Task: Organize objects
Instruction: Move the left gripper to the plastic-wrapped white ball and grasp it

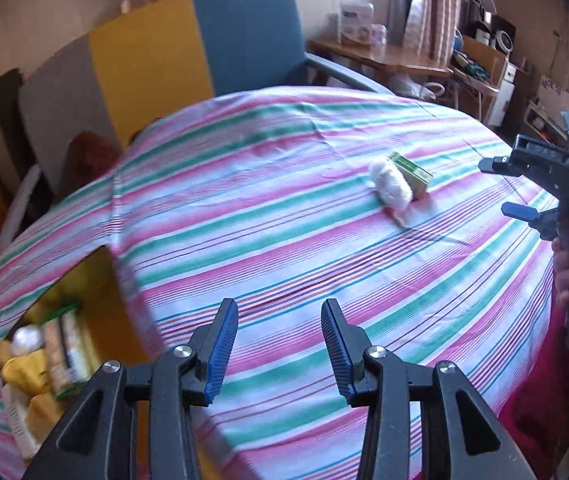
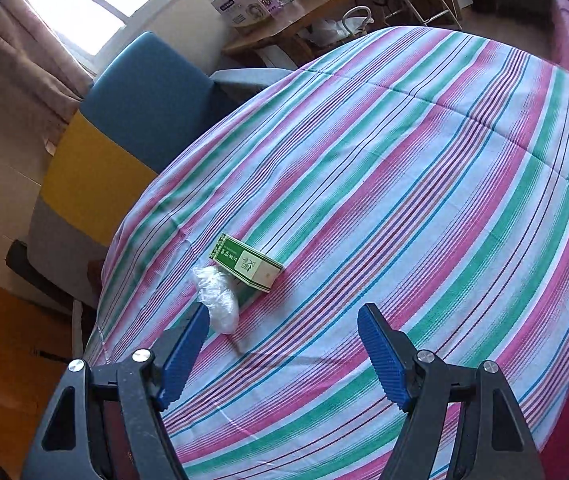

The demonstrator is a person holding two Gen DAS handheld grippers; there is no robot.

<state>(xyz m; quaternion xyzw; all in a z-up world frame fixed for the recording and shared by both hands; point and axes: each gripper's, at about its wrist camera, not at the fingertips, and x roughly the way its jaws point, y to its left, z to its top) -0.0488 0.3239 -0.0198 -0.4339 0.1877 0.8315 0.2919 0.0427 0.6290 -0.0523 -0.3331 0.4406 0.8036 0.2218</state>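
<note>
Left wrist: bin [image 1: 44,356] looks part-filled; we still must clear box [image 2: 249,264] and wad [image 2: 217,299]. Both grippers [image 1: 279,350] [image 2: 282,354] spread, empty.

The tablecloth [image 2: 404,184] is striped in pink, green, white and thin blue and dark red lines. On it, the small box [image 2: 250,264] is green and cream with a printed label, and the plastic bag [image 2: 217,298] beside it is clear white. Both grippers are black with ridged blue pads [image 1: 220,354]. The chair [image 1: 244,36] behind is blue, next to a yellow panel [image 1: 148,60].
</note>
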